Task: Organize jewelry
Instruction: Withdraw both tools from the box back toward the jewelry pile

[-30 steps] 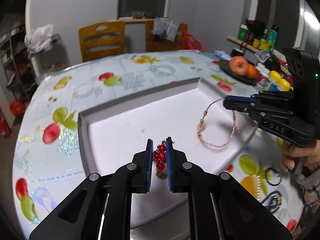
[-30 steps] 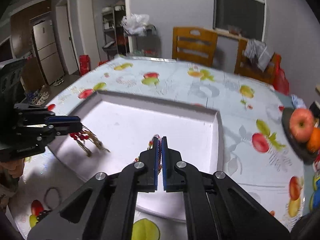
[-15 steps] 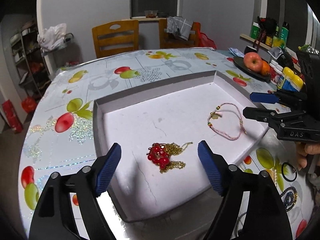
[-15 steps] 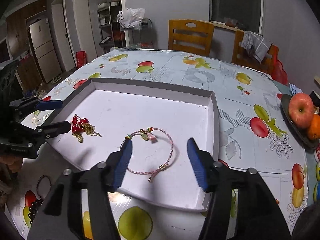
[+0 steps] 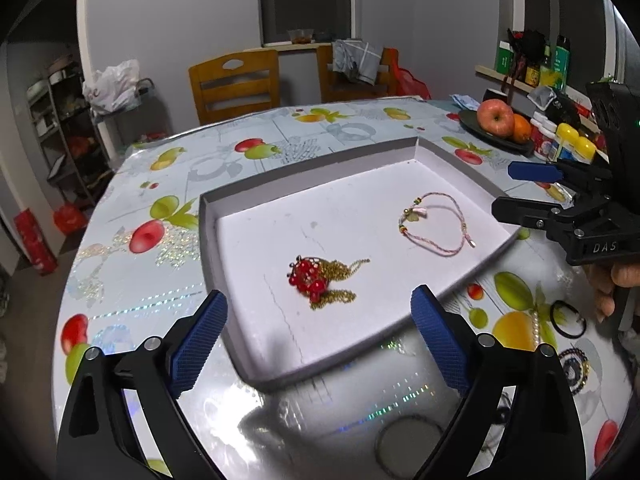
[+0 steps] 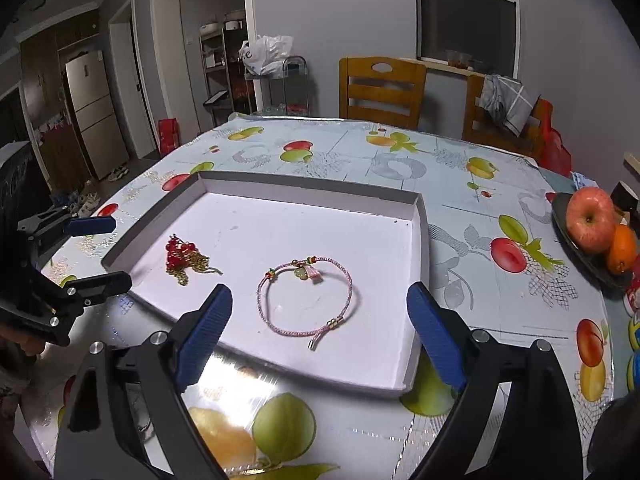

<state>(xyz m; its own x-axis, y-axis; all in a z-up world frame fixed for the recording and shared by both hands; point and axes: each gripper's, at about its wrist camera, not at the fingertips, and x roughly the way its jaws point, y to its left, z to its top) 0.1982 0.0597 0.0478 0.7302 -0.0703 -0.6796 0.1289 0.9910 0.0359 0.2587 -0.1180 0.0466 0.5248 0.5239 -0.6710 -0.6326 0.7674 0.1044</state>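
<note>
**Two pieces in the tray, both grippers spread wide**

The red bead and gold chain cluster (image 5: 318, 282) lies loose on the white floor of the shallow tray (image 5: 208, 240), in its near left part: round red beads bunched together, thin gold chains trailing off to the right. Well apart from it, toward the tray's right side, the pink cord bracelet (image 6: 306, 298) lies flat in an open loop, with small gold, green and red beads, a little charm at the far side and a short tail at the near side.

The left gripper (image 5: 318, 336) hangs just short of the tray's near edge, fingers spread wide, blue pads facing each other, gripping nothing and touching nothing. The right gripper (image 6: 318, 334) is likewise wide open and empty, at the near edge in front of the bracelet.

The tray sits on a table with a fruit-print cloth (image 6: 460, 168). Near right of the tray lie a black hair tie (image 5: 568, 319) and a dark beaded bracelet (image 5: 576, 368). Farther right, a dark plate (image 6: 600, 270) carries an apple (image 6: 590, 220) and an orange (image 6: 622, 248).
</note>
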